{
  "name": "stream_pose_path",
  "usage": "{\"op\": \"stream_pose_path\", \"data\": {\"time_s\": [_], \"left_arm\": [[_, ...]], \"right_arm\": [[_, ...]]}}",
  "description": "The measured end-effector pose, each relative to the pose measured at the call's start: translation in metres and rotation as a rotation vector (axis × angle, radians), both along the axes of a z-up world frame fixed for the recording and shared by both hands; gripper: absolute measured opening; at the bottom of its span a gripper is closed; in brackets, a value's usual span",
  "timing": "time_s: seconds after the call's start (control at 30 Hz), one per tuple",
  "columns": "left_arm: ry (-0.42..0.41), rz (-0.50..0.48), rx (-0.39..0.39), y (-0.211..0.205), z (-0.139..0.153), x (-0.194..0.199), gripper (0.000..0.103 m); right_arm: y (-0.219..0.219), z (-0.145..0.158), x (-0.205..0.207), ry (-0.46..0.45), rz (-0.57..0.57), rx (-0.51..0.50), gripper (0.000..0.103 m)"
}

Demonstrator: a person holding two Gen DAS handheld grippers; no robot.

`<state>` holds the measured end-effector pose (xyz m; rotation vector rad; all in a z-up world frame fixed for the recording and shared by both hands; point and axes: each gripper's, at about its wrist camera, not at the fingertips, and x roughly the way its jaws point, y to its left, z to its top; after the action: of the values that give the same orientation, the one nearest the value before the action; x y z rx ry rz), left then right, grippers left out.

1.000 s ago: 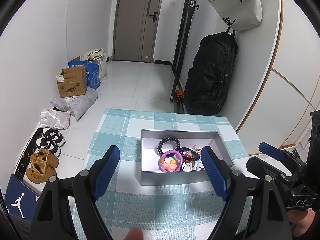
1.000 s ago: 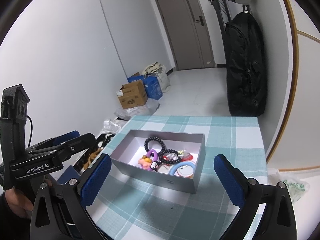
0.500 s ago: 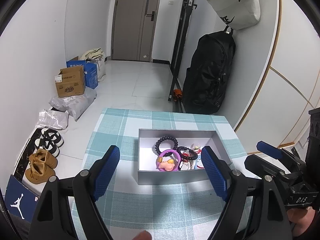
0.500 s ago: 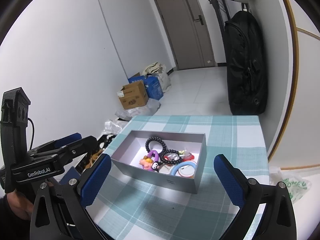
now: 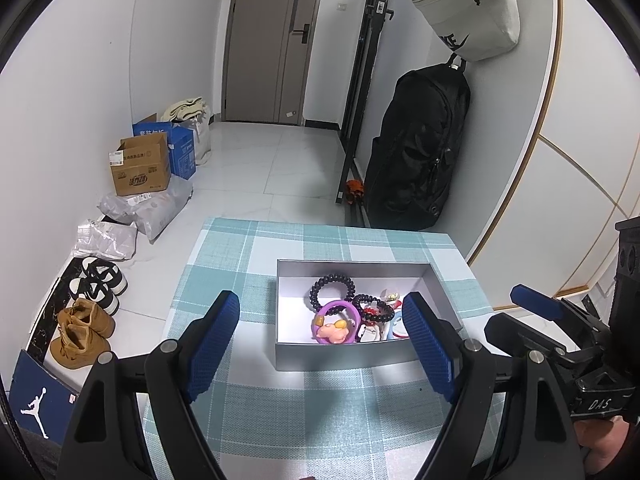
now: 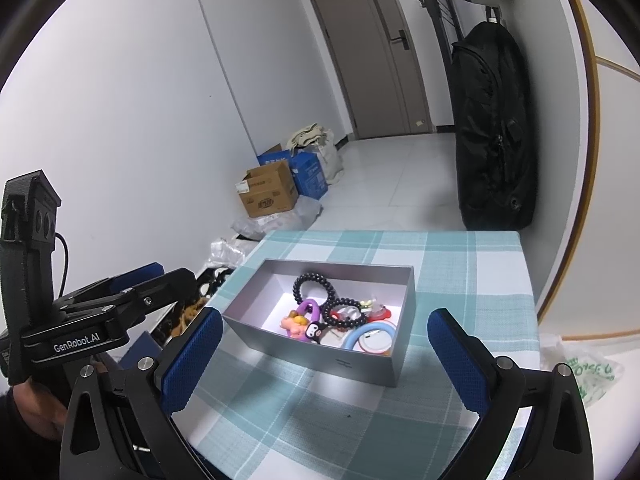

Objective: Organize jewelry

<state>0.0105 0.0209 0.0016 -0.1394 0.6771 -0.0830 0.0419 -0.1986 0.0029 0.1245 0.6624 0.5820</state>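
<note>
- Left wrist view, nearest: the left claw is spread wide, its blue-padded fingers empty and hovering above the checked cloth that covers the surface.
- Right wrist view, nearest: the right claw is likewise spread wide and holds nothing; it hangs above the near part of the same cloth.
- Each claw shows in the other's view: the right one at the right edge of the left view, the left one at the left edge of the right view, both gripped by a hand.
- Beyond the fingertips, a grey open box sits on the cloth, between the left claw's fingers as seen from that camera and apart from both claws.
- Inside the box the jewelry lies in a loose pile: a black coiled band toward the far side, a purple ring with a pink figure against the near wall, and a dark beaded bracelet just beside them.
- A light-blue ring lies at the box's right end in the right wrist view, touching the pile.
- On the floor left of the surface: shoes, plastic parcels and a cardboard carton.
- Against the right wall stands a black backpack, a pale bag hanging above it.
- Farthest, a closed grey door.
</note>
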Motion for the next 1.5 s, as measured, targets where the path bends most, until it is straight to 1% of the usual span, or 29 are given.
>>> {"op": "stream_pose_path", "data": {"time_s": [0.37,1.13,1.4,1.5], "left_arm": [[-0.012,-0.015,0.021,-0.0065,0.0022,-0.0004,0.080],[-0.013,-0.021,0.020,-0.0074,0.0013,0.0001,0.080],[-0.001,-0.023,0.004,-0.0093,-0.0015,0.0025,0.080],[-0.016,-0.028,0.010,-0.0100,-0.0037,0.0016,0.080]], "right_arm": [[0.0011,0.0006,-0.0004,0.002,0.000,-0.006,0.103],[0.0034,-0.0004,-0.0014,0.006,0.003,0.000,0.103],[0.0046,-0.0019,-0.0001,0.018,0.003,0.001,0.103],[0.0050,-0.0021,0.0001,0.018,0.002,-0.002,0.103]]}}
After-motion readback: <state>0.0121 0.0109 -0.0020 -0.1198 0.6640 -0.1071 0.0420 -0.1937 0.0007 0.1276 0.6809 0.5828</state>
